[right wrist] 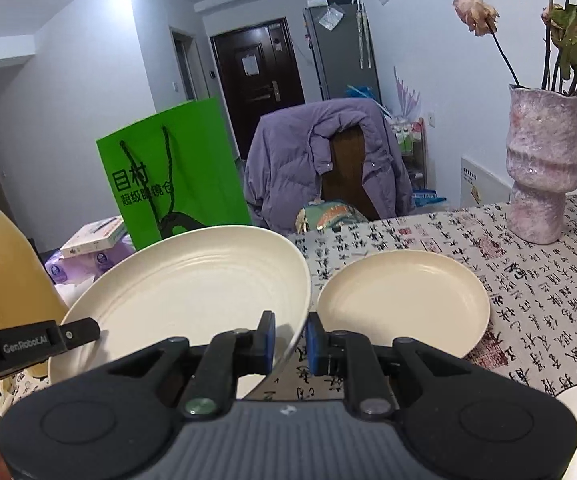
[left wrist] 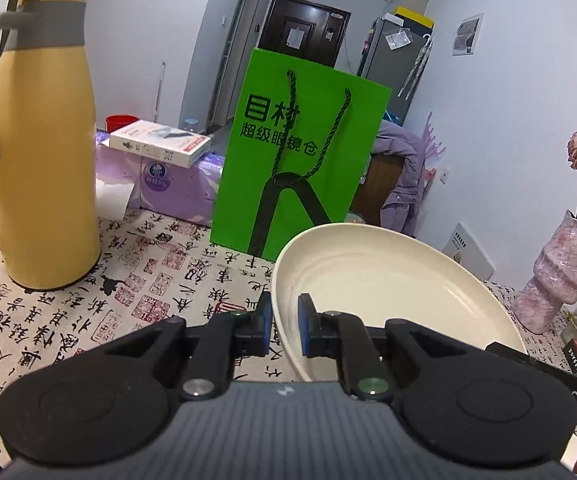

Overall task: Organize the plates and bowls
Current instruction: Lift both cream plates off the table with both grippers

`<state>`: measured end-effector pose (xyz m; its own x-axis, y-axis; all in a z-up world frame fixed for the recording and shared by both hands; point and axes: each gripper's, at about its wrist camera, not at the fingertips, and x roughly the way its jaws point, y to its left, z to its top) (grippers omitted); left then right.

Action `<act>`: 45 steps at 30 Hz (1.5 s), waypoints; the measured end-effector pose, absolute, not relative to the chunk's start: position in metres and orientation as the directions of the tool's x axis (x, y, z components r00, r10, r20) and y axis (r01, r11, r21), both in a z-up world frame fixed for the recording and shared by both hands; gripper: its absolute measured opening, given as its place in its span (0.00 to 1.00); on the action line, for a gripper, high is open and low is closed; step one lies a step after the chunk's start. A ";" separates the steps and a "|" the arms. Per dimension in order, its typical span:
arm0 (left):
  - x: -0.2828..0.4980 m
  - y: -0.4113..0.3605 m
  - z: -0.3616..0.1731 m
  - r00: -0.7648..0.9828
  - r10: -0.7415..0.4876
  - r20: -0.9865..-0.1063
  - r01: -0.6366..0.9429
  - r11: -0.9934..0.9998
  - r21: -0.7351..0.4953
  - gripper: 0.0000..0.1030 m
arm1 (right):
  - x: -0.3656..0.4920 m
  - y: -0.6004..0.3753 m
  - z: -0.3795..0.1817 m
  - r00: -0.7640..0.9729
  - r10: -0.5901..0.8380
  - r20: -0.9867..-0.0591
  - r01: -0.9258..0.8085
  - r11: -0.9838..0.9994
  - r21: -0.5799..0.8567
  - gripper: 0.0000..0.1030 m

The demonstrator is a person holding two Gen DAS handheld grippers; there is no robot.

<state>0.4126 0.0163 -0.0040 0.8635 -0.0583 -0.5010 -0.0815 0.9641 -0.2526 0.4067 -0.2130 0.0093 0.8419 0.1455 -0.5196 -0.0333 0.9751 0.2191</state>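
Left gripper (left wrist: 285,322) pinches the left rim of one large cream ridged plate (left wrist: 384,292), blue pads on either side of the rim. Right gripper (right wrist: 290,342) pinches the same plate's right rim, holding it tilted above the calligraphy-print tablecloth (right wrist: 536,292). Just beside it lies one smaller cream plate (right wrist: 404,300), flat on the cloth. Beyond: one yellow thermos jug (left wrist: 40,140), one green paper bag (left wrist: 300,152), one pink vase (right wrist: 542,168).
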 end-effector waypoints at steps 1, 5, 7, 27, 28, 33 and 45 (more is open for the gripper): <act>0.411 0.014 -0.002 0.866 -0.060 -0.496 -0.076 0.965 -0.250 0.12 | 0.403 -0.215 0.011 0.848 0.146 -0.510 -0.035 0.975 0.220 0.15; 0.400 0.005 0.006 0.882 -0.064 -0.467 -0.056 0.969 -0.239 0.12 | 0.395 -0.225 0.014 0.852 0.149 -0.502 -0.026 0.970 0.243 0.15; 0.393 0.002 0.010 0.892 -0.054 -0.450 -0.055 0.973 -0.226 0.12 | 0.392 -0.228 0.016 0.847 0.163 -0.505 -0.035 0.967 0.254 0.15; 0.335 -0.024 0.040 0.925 -0.009 -0.380 -0.056 0.985 -0.160 0.12 | 0.341 -0.252 0.046 0.885 0.191 -0.424 -0.063 0.953 0.297 0.15; 0.332 -0.023 0.041 0.925 -0.008 -0.380 -0.059 0.985 -0.164 0.12 | 0.338 -0.251 0.046 0.885 0.191 -0.424 -0.065 0.953 0.295 0.15; 0.315 -0.022 0.048 0.929 -0.004 -0.370 -0.060 0.985 -0.159 0.12 | 0.324 -0.250 0.052 0.892 0.195 -0.407 -0.074 0.953 0.294 0.15; 0.278 -0.019 0.063 0.939 0.002 -0.345 -0.061 0.985 -0.160 0.12 | 0.287 -0.245 0.066 0.900 0.196 -0.389 -0.086 0.955 0.283 0.15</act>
<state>0.2777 -0.0189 0.0625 0.9387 0.0019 -0.3448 -0.0606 0.9853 -0.1596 0.2870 -0.2451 0.0665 0.9003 0.1958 -0.3888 -0.0856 0.9553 0.2828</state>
